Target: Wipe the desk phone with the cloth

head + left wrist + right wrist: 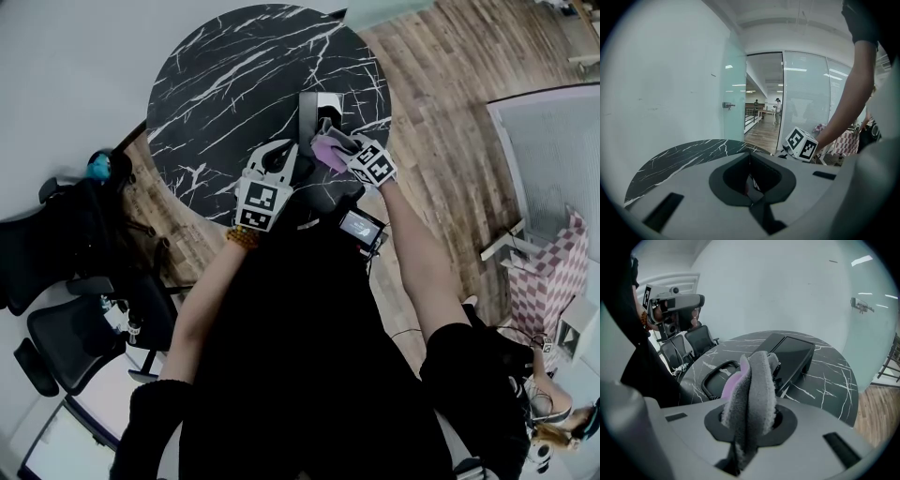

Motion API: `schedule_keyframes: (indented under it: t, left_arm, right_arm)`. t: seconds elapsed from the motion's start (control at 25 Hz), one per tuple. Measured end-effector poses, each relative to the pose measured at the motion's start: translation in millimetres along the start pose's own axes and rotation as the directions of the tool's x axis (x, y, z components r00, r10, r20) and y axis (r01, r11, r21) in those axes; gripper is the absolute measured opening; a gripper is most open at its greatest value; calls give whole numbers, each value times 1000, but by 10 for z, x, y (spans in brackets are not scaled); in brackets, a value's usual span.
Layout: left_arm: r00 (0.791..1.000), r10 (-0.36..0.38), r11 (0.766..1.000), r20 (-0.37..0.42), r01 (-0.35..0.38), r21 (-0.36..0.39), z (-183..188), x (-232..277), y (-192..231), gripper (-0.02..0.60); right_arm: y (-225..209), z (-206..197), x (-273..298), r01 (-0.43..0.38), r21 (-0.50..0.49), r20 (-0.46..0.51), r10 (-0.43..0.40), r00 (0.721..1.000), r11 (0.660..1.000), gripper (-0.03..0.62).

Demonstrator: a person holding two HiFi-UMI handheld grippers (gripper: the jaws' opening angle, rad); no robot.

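Grey-and-lilac cloth (752,385) is clamped tight in the right gripper (750,420) and held just short of the phone (790,355) on the marble table (825,376), poised for wiping; the left gripper (752,185) is held closed, empty, aside

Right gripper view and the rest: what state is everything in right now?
Grey and pink fuzzy cloth: bunched, clamped in the right gripper.
Black desk phone: standing on the round black marble table, coiled cord trailing.
Right gripper: shut on the cloth.
Left gripper: jaw state unclear.
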State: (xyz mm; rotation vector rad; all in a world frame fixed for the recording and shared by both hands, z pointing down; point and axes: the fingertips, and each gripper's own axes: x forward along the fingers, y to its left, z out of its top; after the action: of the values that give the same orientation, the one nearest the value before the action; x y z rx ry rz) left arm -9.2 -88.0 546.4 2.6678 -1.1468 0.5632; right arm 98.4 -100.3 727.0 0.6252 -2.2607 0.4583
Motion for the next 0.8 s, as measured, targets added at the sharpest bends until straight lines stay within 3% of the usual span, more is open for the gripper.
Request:
schedule_keyframes:
  t: [0.32, 0.56, 0.68, 0.8]
  left_arm:
    - [1000, -2, 1000, -3, 2, -2, -35, 17, -33, 17]
    - [1000, -6, 1000, 29, 6, 2, 72, 24, -59, 17]
    - [998, -12, 1000, 55, 12, 5, 163, 37, -76, 17]
    - [995, -13, 1000, 95, 12, 8, 283, 16, -88, 17]
  right_arm:
    - [40, -79, -5, 0, 109, 17, -2, 1000, 994, 66]
    - [69, 227, -243, 74, 118, 96, -85, 992, 990, 67]
    - [62, 585, -468, 126, 94, 191, -142, 971, 988, 67]
    - [73, 1026, -786, 183, 95, 320, -204, 925, 979, 67]
